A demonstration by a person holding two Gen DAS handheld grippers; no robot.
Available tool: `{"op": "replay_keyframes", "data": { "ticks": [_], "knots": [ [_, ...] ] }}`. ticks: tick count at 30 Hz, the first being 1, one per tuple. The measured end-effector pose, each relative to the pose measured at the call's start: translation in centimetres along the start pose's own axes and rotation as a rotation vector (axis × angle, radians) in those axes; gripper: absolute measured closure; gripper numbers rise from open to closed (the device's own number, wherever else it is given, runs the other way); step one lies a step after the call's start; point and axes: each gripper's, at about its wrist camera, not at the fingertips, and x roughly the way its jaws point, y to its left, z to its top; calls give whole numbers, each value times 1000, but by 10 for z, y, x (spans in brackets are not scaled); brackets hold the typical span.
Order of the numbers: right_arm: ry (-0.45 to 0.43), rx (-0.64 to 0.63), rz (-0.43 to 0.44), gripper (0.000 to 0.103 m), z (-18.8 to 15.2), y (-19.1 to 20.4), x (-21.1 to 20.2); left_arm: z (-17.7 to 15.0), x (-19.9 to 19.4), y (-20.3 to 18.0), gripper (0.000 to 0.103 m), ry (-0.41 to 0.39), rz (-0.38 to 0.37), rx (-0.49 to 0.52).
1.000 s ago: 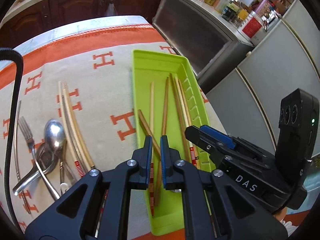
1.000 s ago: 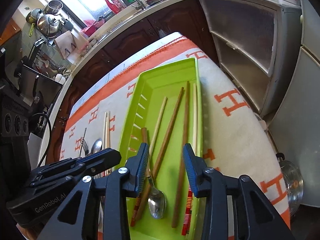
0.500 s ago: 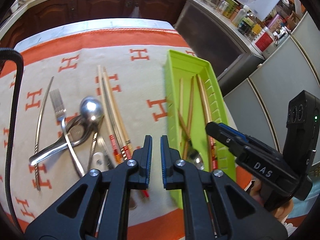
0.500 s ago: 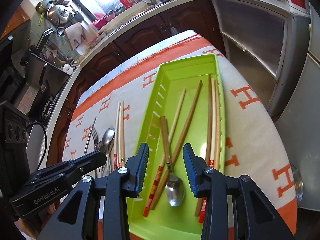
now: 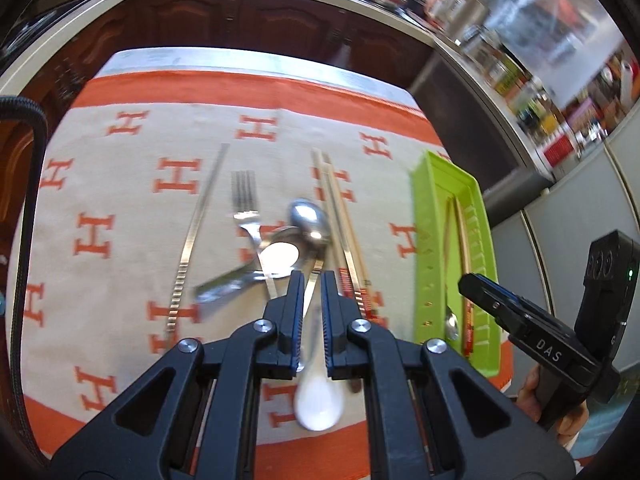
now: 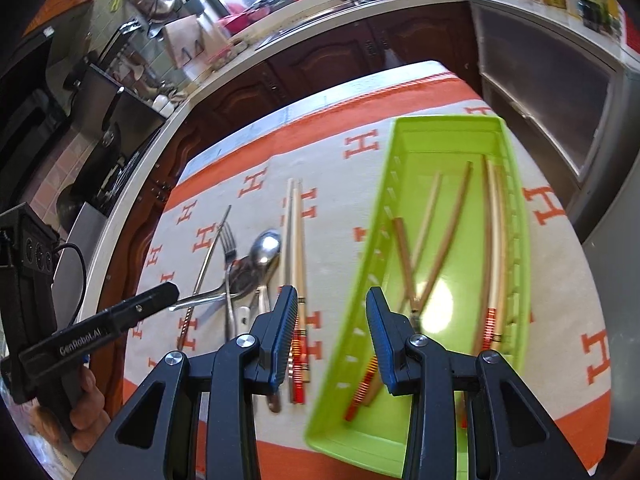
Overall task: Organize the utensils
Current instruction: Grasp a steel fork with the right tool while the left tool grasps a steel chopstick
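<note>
Below my left tongs (image 5: 311, 292), narrowly parted and empty, now lie loose spoons (image 5: 308, 220), no longer the tray (image 6: 516, 216); right tongs (image 6: 332, 320), wide, straddle its near wall. More cutlery awaits.

Black plastic left tool (image 5: 311, 280) and right tool (image 6: 332, 300) — blue ribbed pads, silver screws, white lettering.

Bare cloth (image 5: 120, 184) left (cutlery (image 5: 280, 240) centre)
</note>
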Motion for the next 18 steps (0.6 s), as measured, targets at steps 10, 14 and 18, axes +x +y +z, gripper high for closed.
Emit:
{"op": "replay_keyframes", "data": {
  "ticks": [10,14,18],
  "knots": [
    [58,-122,27,74,7,60,24,4,-4,64,97,-15,35,-93],
    [114,-141,60,79,12,80,45,8,6,81,97,-3,53,-106],
    [174,-171,91,83,15,99,68,16,19,94,97,15,50,-109]
  ]
}}
